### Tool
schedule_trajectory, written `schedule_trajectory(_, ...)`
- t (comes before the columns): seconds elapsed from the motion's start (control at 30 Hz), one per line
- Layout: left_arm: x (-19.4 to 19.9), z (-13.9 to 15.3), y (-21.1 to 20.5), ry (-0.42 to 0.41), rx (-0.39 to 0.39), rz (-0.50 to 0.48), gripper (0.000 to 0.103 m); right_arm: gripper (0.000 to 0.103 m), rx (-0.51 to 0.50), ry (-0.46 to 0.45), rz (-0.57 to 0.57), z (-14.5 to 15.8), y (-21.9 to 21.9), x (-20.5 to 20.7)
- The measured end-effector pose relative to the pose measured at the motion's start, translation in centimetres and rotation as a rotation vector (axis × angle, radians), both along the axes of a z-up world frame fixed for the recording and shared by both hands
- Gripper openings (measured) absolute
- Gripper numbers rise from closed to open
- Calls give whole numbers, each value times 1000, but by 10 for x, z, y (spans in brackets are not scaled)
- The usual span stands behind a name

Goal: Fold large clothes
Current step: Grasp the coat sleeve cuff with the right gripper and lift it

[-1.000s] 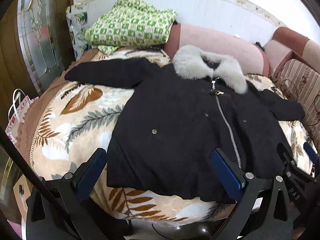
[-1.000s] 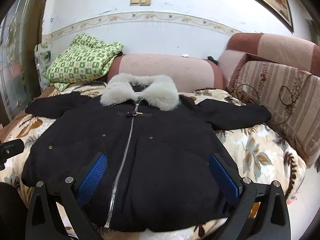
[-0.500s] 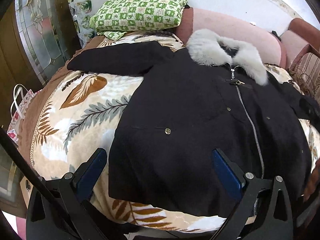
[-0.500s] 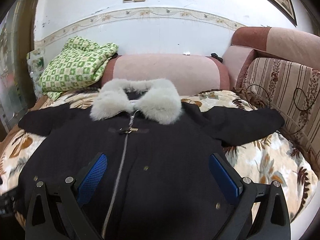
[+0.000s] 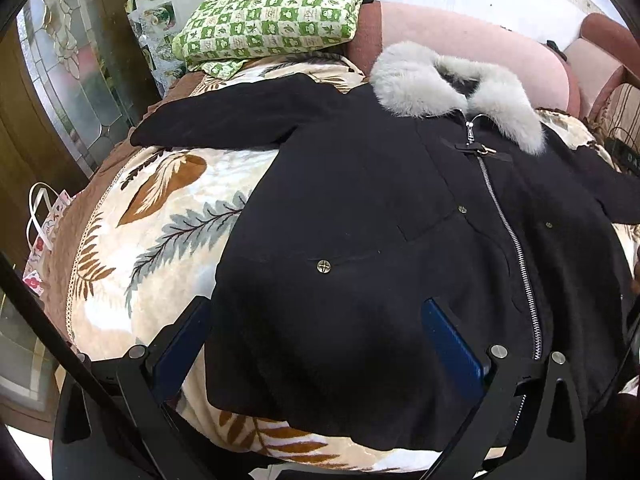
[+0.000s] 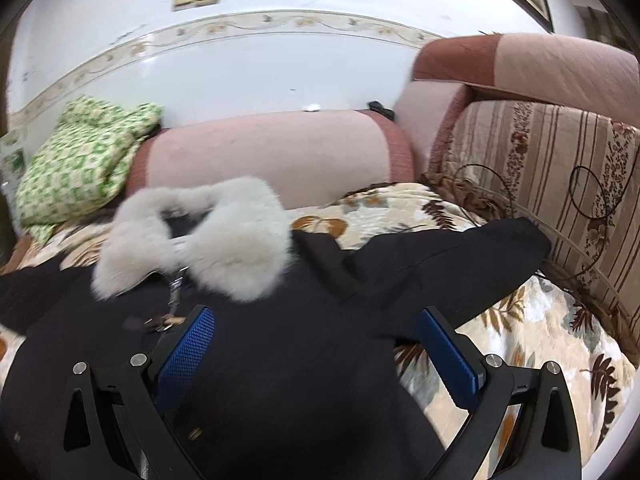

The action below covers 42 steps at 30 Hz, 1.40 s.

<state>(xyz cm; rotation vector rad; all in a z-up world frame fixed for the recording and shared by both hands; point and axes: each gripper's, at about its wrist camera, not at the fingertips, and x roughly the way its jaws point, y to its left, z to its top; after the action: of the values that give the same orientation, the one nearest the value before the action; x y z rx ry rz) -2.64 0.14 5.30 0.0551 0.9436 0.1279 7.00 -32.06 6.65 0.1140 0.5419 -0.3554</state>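
A black zip-up coat (image 5: 380, 240) with a grey fur collar (image 5: 456, 84) lies flat, front up, sleeves spread, on a leaf-patterned blanket (image 5: 160, 216). My left gripper (image 5: 316, 344) is open and empty, hovering over the coat's lower left hem. In the right wrist view the coat (image 6: 312, 360) fills the lower frame, with the fur collar (image 6: 224, 248) at left and its right sleeve (image 6: 460, 256) stretched toward the striped cushion. My right gripper (image 6: 316, 344) is open and empty, above the coat's chest near the right shoulder.
A folded green checkered quilt (image 5: 272, 16) lies at the back left against a pink sofa back (image 5: 472, 44). A glass-panelled wooden door (image 5: 68, 92) and a bag (image 5: 44, 240) stand at left. A striped cushion (image 6: 560, 184) borders the right side.
Both grippers moved forward over the coat. The right one advanced from the hem up to the chest and turned toward the right sleeve. Both stayed open.
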Motion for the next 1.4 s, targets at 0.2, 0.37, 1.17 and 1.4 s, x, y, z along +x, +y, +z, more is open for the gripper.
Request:
schedule_trajectory(0.2,9,-9,-7,25,19,-10,103,102,66,39,-92,-24,-52,18)
schedule_trajectory(0.37,15,-16,-15,40,-7,-34,103,94,201,119,-213,-48,-115,28)
schedule_trajectory(1.17,28,-21,-34,70,59,-67,103,21,575,-34,-547,-88,-298,28)
schedule_trajectory(1.4,18,-19,-34,62,49,-75,103,9,337,-101,-480,-27,-246,40)
